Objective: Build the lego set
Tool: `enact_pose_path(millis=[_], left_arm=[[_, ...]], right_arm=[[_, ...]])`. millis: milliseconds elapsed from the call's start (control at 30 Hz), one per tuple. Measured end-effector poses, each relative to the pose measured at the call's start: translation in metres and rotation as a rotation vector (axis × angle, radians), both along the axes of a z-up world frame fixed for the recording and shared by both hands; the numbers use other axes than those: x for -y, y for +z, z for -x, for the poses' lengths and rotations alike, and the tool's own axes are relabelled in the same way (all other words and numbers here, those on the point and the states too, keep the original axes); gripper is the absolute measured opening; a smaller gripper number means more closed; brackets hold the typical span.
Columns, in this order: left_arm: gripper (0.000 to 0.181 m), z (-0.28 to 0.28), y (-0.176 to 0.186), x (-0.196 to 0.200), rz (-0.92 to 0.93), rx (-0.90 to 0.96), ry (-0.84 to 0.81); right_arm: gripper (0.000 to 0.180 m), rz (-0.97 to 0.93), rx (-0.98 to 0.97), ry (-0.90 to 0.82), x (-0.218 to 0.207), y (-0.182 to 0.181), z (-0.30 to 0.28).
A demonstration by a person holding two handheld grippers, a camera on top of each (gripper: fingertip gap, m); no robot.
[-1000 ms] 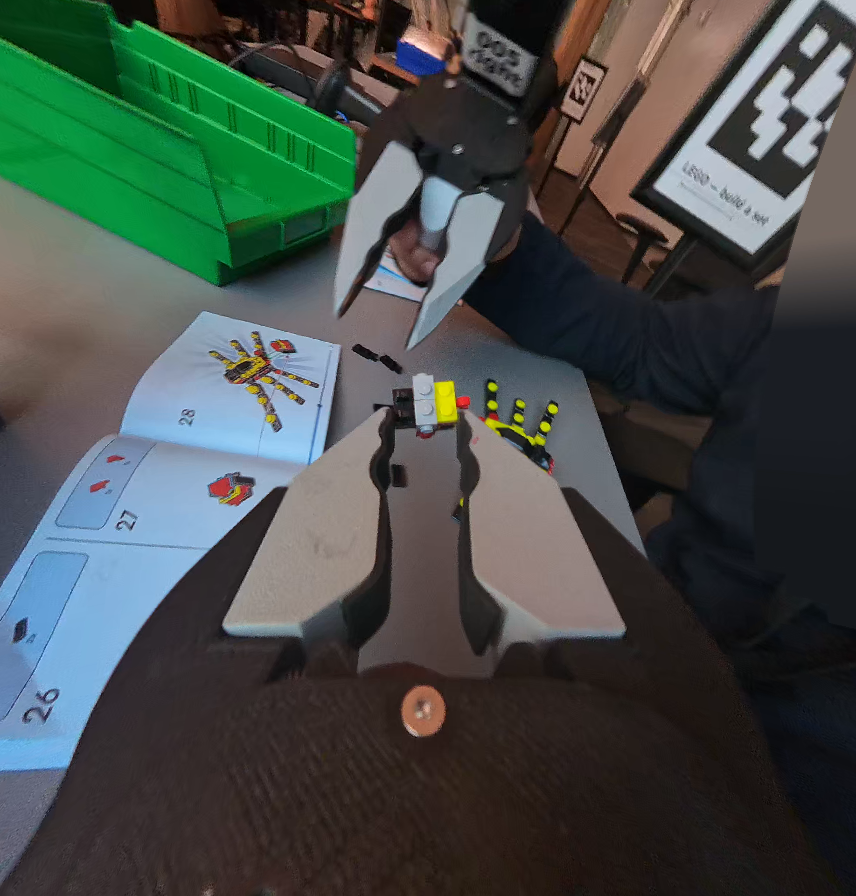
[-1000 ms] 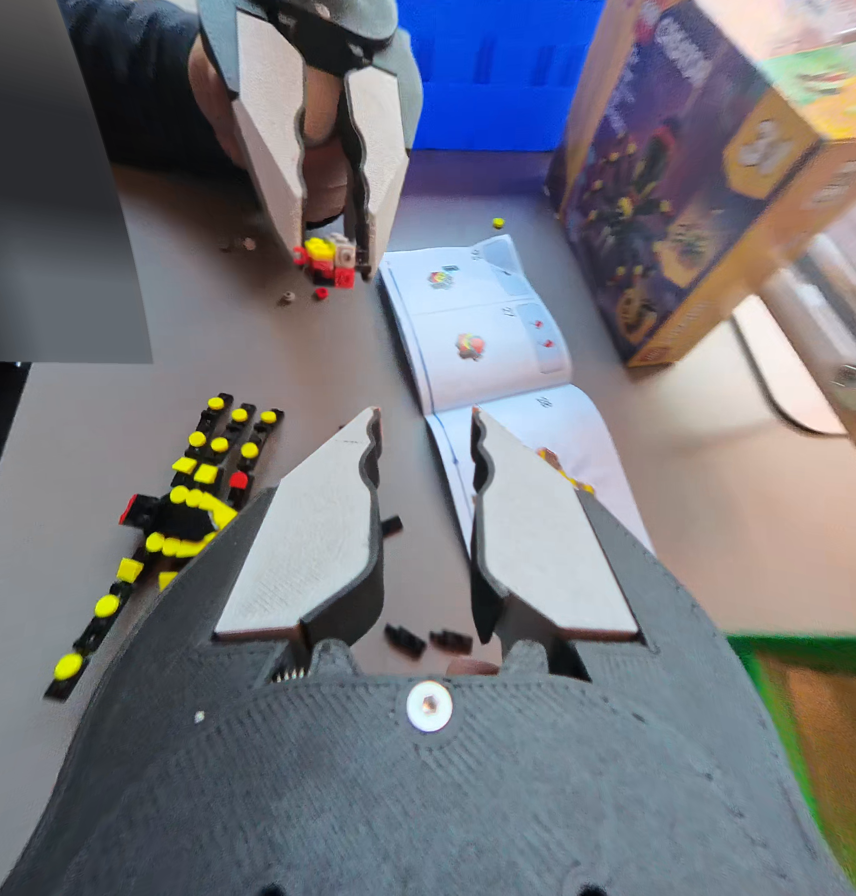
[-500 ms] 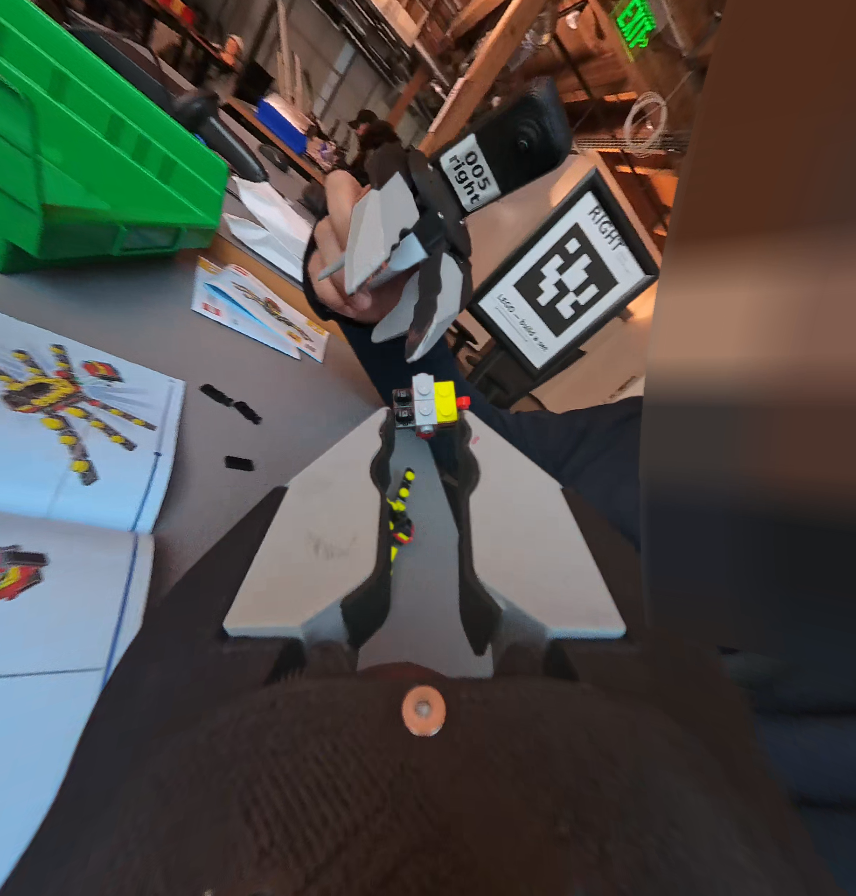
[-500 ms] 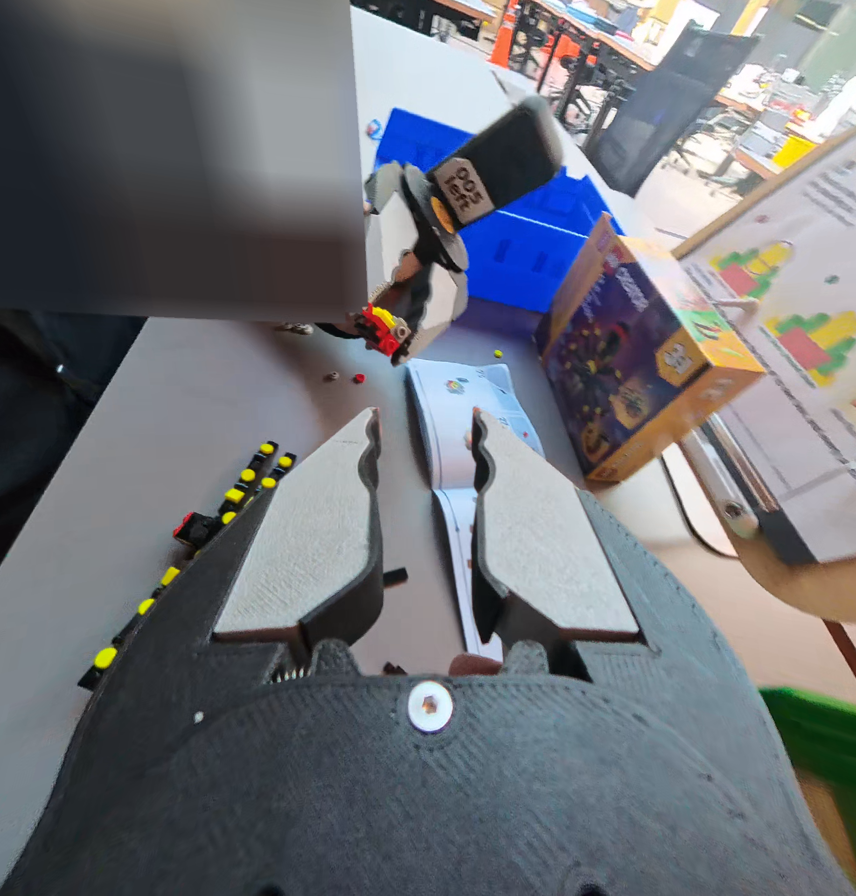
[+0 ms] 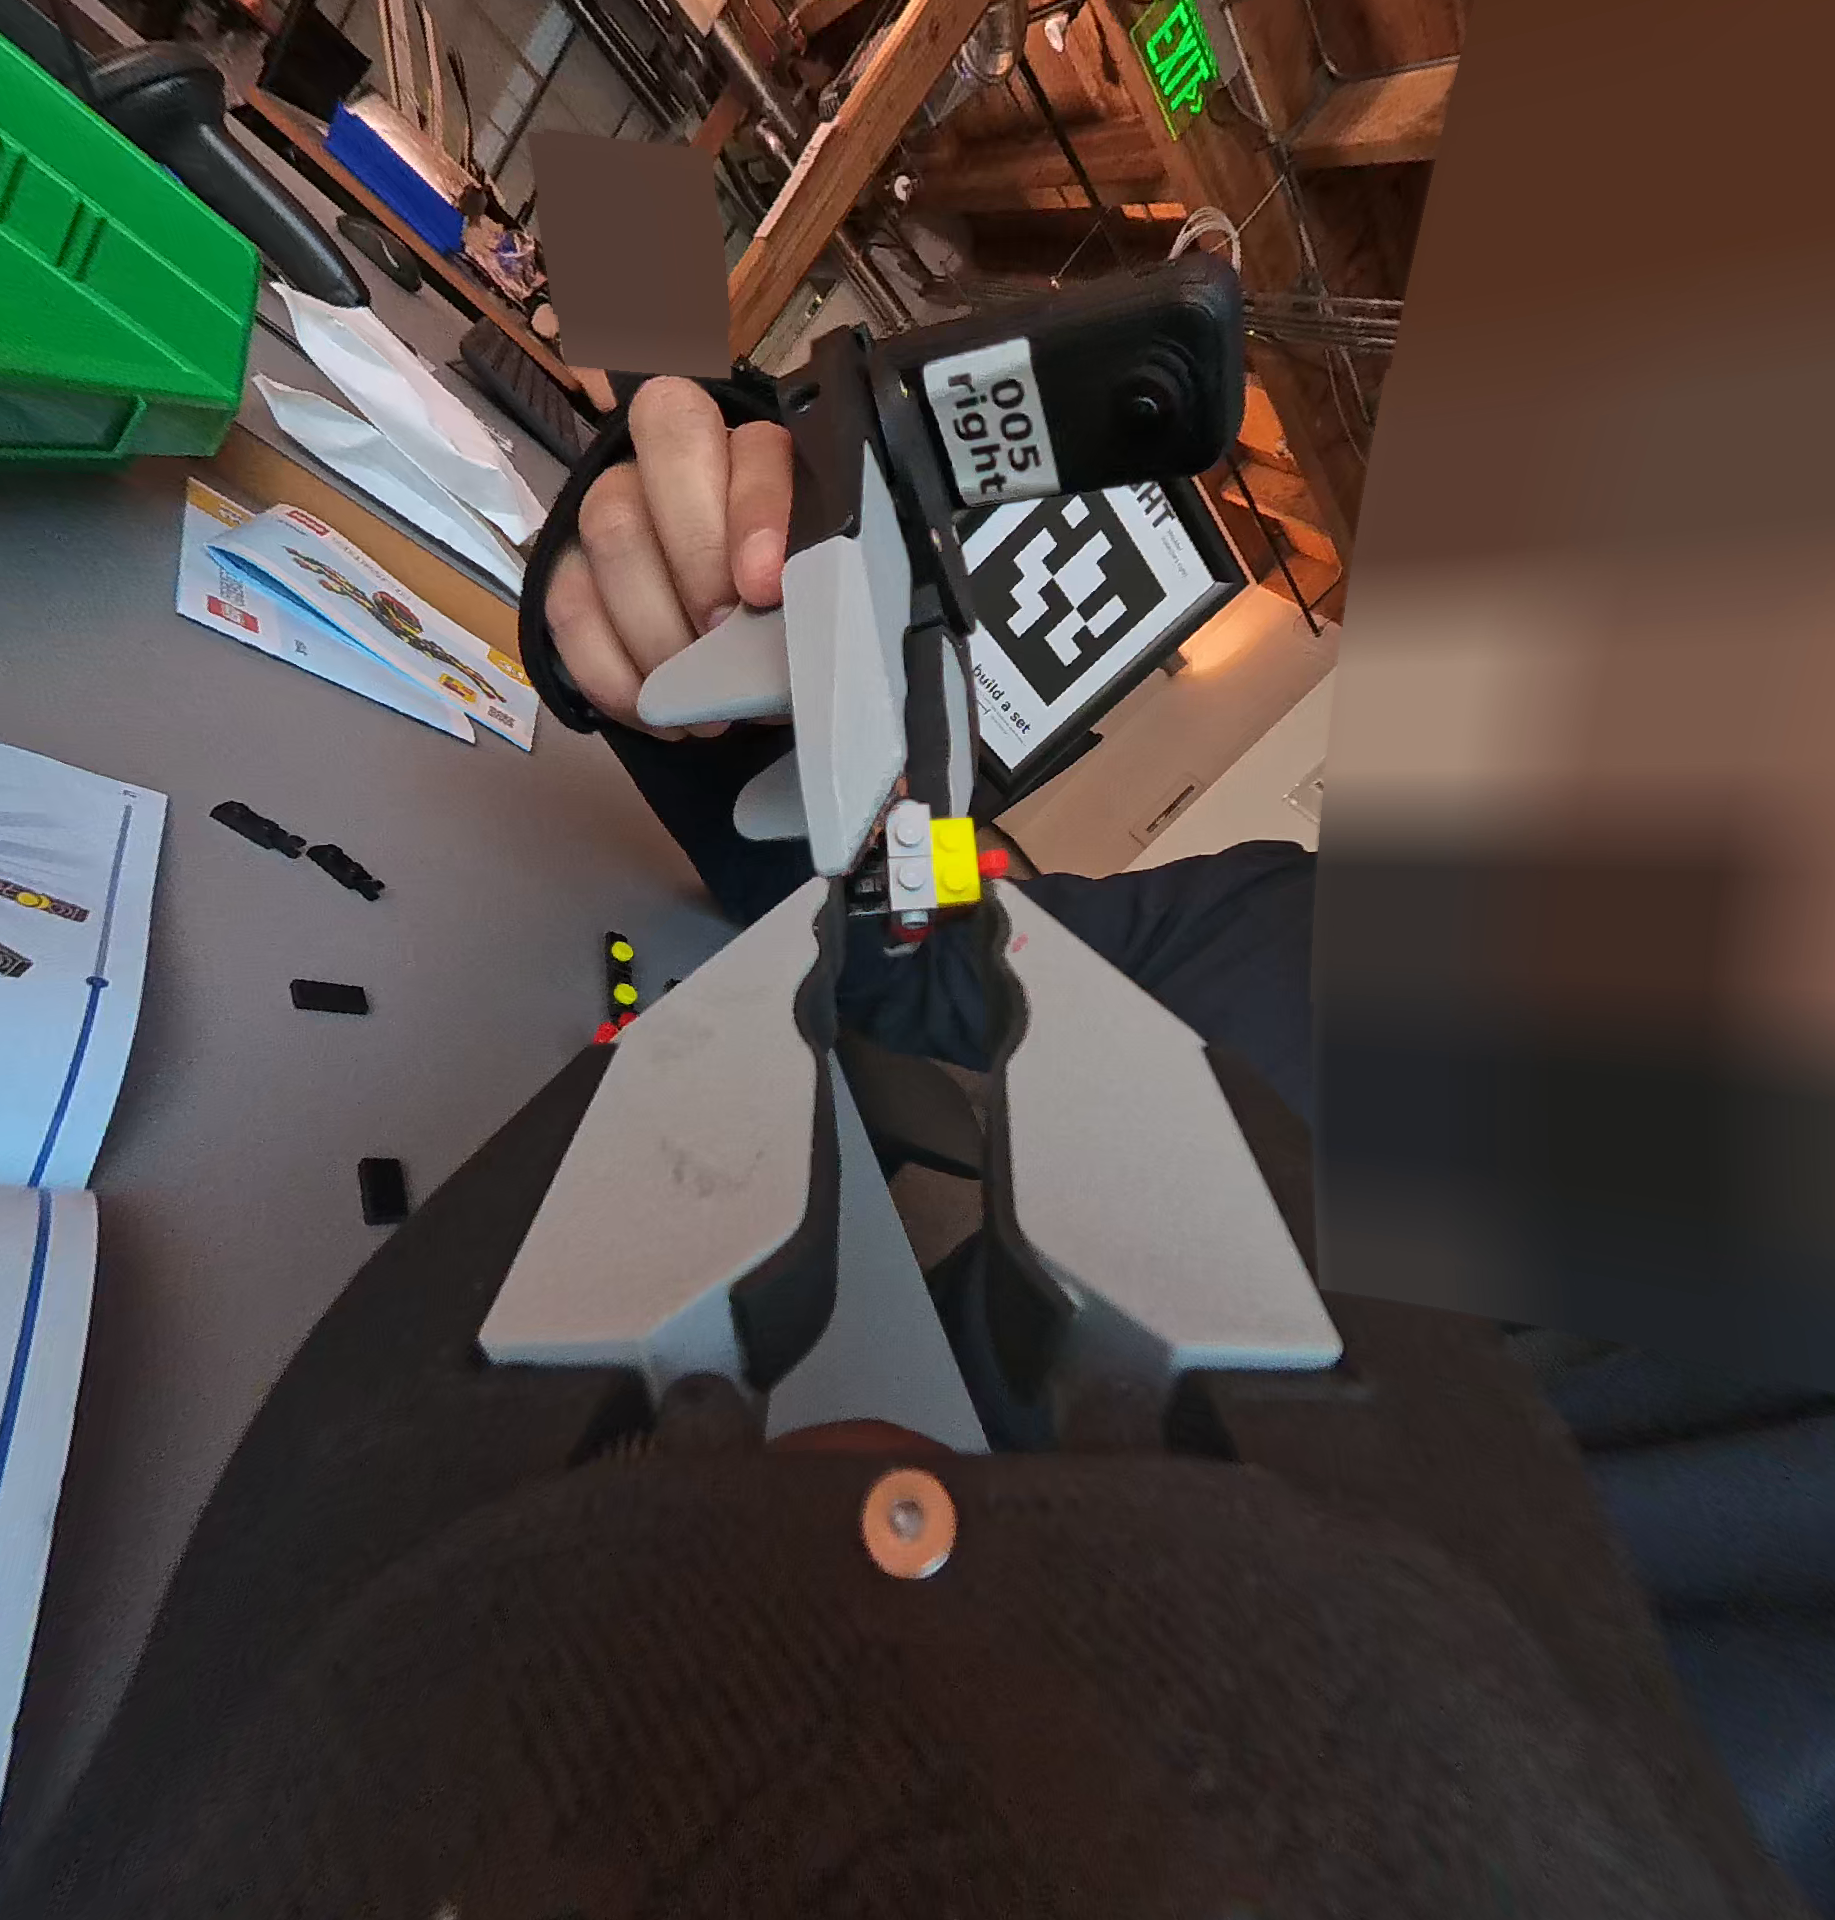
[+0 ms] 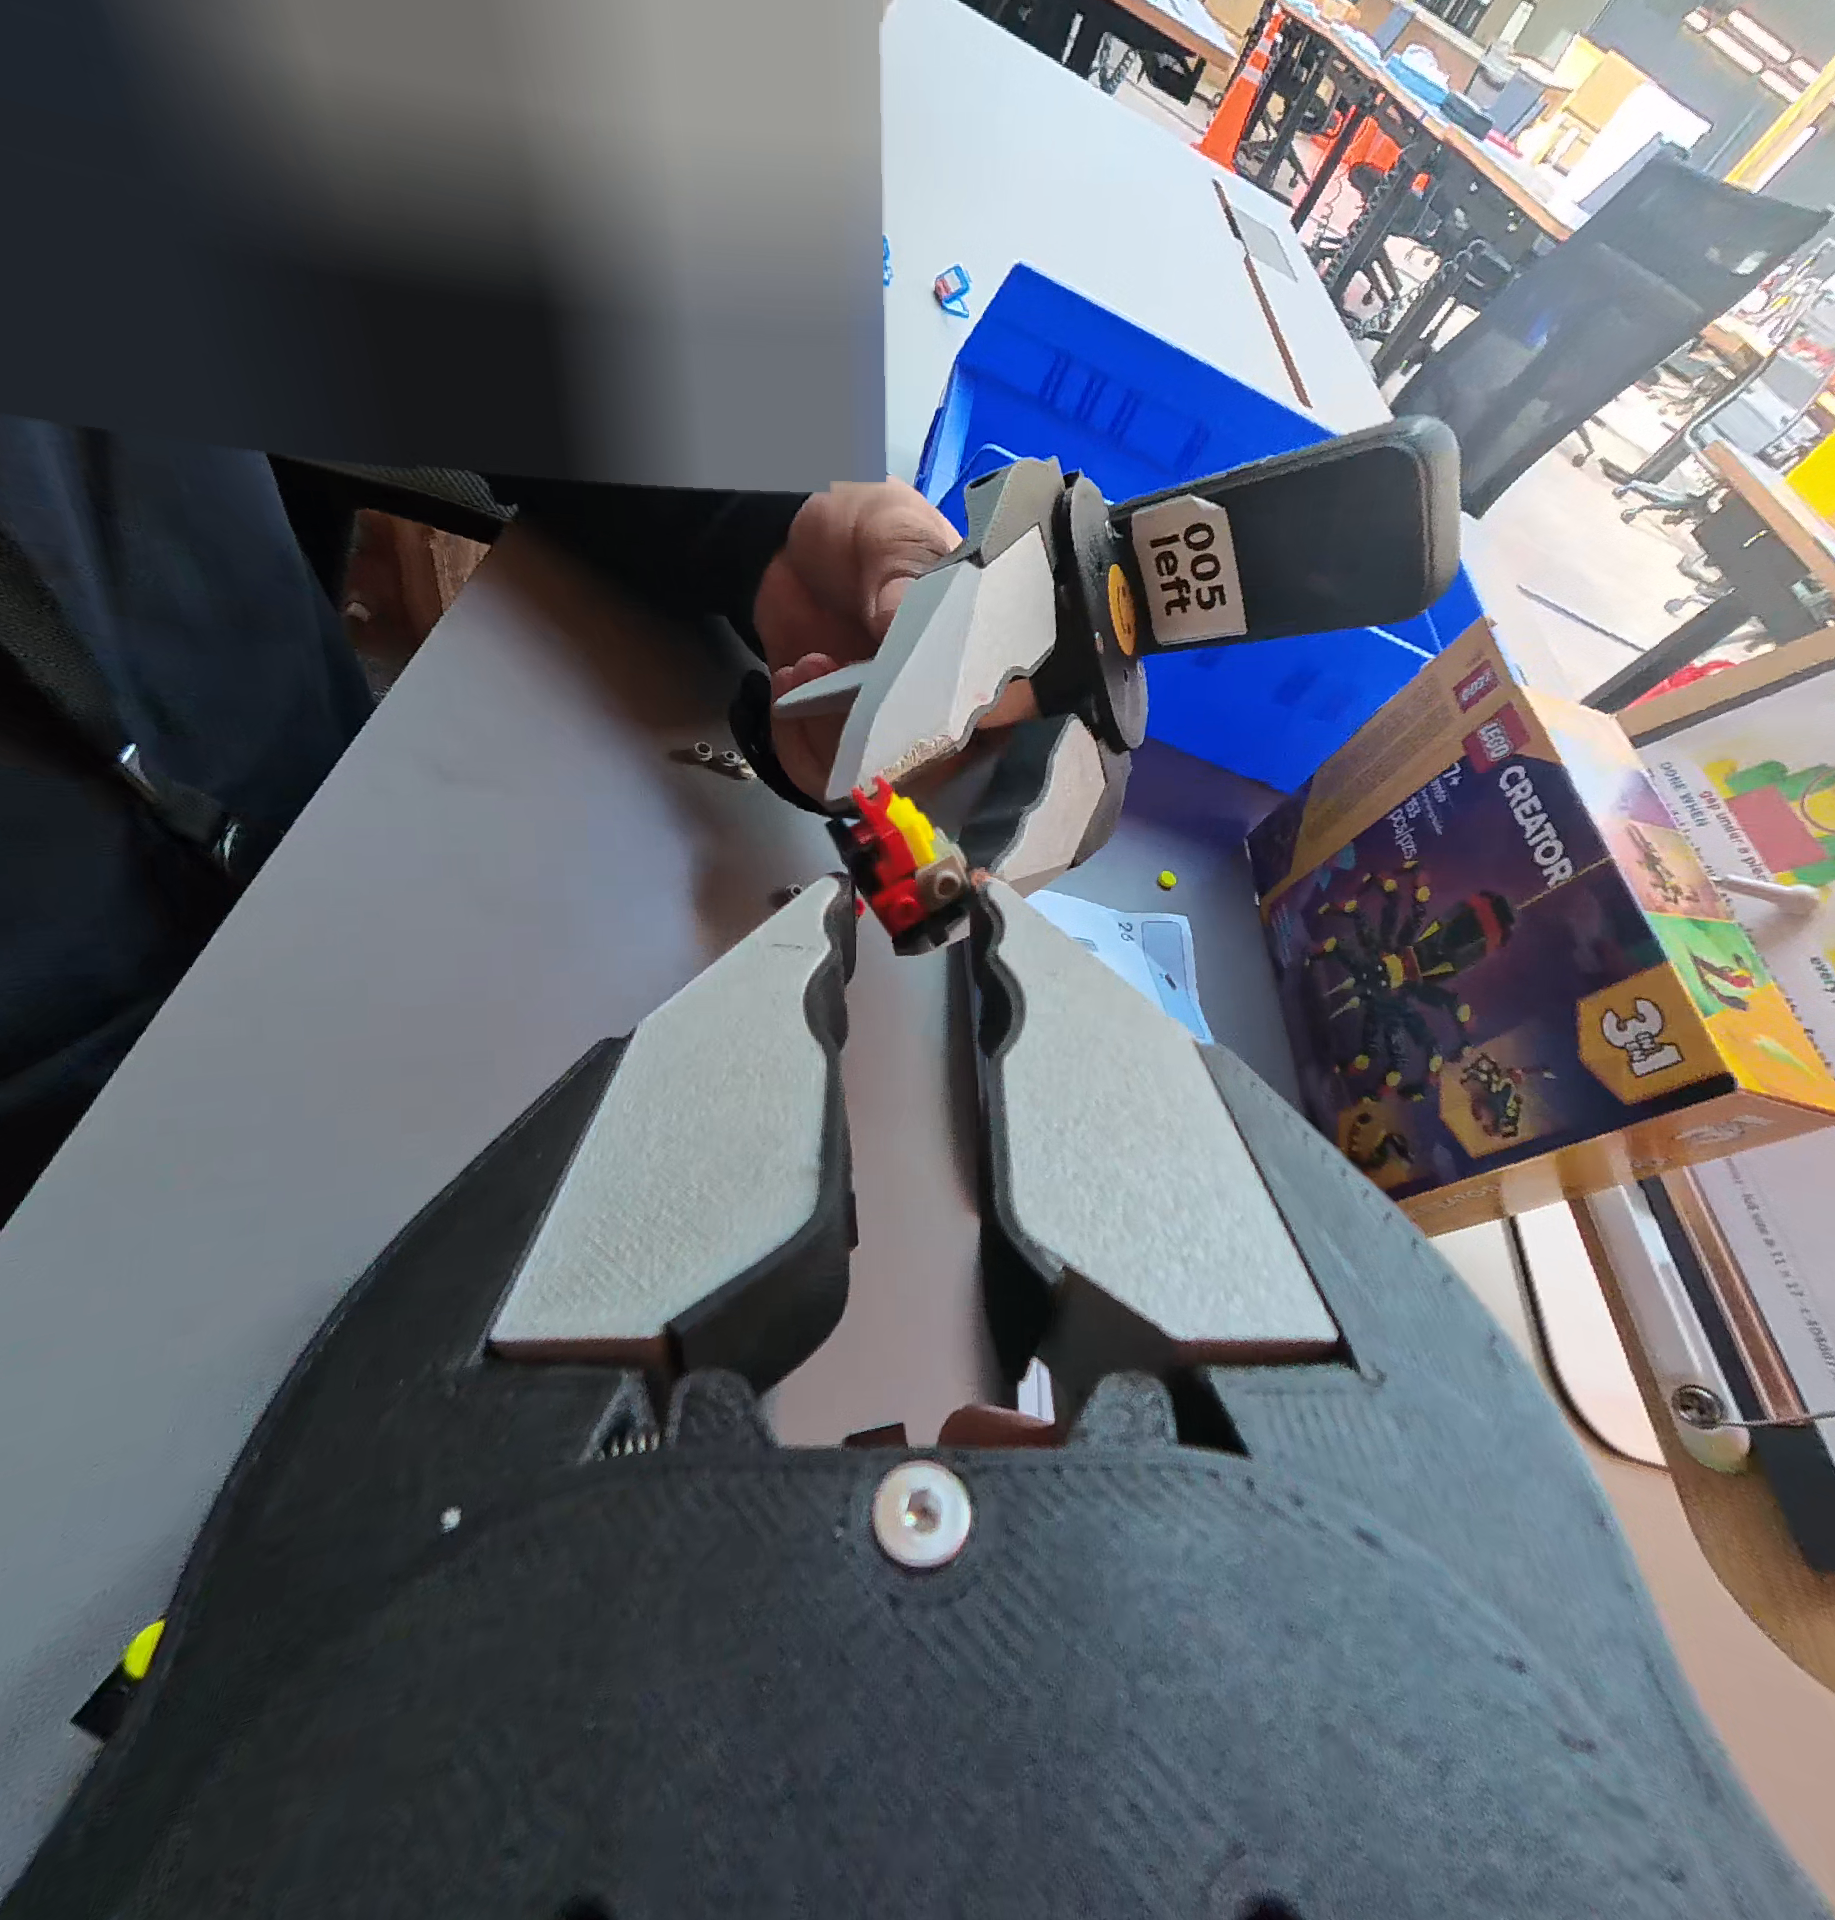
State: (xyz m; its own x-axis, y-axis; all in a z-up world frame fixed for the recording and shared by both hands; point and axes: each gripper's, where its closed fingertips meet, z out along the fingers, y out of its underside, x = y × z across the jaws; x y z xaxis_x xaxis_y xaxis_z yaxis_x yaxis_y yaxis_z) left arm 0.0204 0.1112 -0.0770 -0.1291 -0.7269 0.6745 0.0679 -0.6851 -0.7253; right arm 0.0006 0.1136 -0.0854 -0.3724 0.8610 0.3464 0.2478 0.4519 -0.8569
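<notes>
Since a second ago you have lifted the small brick assembly (image 5: 934,871) off the grey table (image 5: 497,862) and brought the right gripper (image 6: 911,902) in from well above the table to meet it in the air. Half a second ago the two tools were apart; now their tips converge on the same piece. This reads as a hand-over or a two-tool press on the sub-build, not yet settled.

Left gripper (image 5: 911,902): jaws closed on the assembly, holding it at the tips. Right gripper: jaws part-way apart, straddling the assembly from the other side; whether they grip it, you cannot tell.

The assembly: grey and yellow studded plates on top in the left wrist view, a red peg out one side, black below; the right wrist view shows red and yellow layers with a tan piece.

The black-and-yellow leg section (image 5: 620,971) lies on the table, loose black pieces (image 5: 328,995) near the open instruction booklet (image 5: 51,966)
</notes>
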Motion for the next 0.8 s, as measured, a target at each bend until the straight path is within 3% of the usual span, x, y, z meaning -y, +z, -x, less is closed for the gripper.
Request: enact_pose_path(millis=[333,567,667,800], left_arm=[[0.02,0.015,-0.011,-0.012,-0.139,-0.159,0.111],[0.045,0.017,-0.048,-0.028,-0.566,-0.615,0.329],[0.04,0.014,-0.05,-0.03,-0.702,-0.711,0.384],[0.021,0.016,-0.061,-0.031,-0.881,-0.84,0.404]], right_arm=[[0.016,-0.01,0.066,-0.057,-0.011,-0.015,-0.003],[0.016,0.052,0.215,-0.174,-0.034,-0.045,0.0],[0.016,0.053,0.237,-0.174,-0.031,-0.05,0.003],[0.016,0.047,0.245,-0.164,-0.026,-0.052,0.005]])
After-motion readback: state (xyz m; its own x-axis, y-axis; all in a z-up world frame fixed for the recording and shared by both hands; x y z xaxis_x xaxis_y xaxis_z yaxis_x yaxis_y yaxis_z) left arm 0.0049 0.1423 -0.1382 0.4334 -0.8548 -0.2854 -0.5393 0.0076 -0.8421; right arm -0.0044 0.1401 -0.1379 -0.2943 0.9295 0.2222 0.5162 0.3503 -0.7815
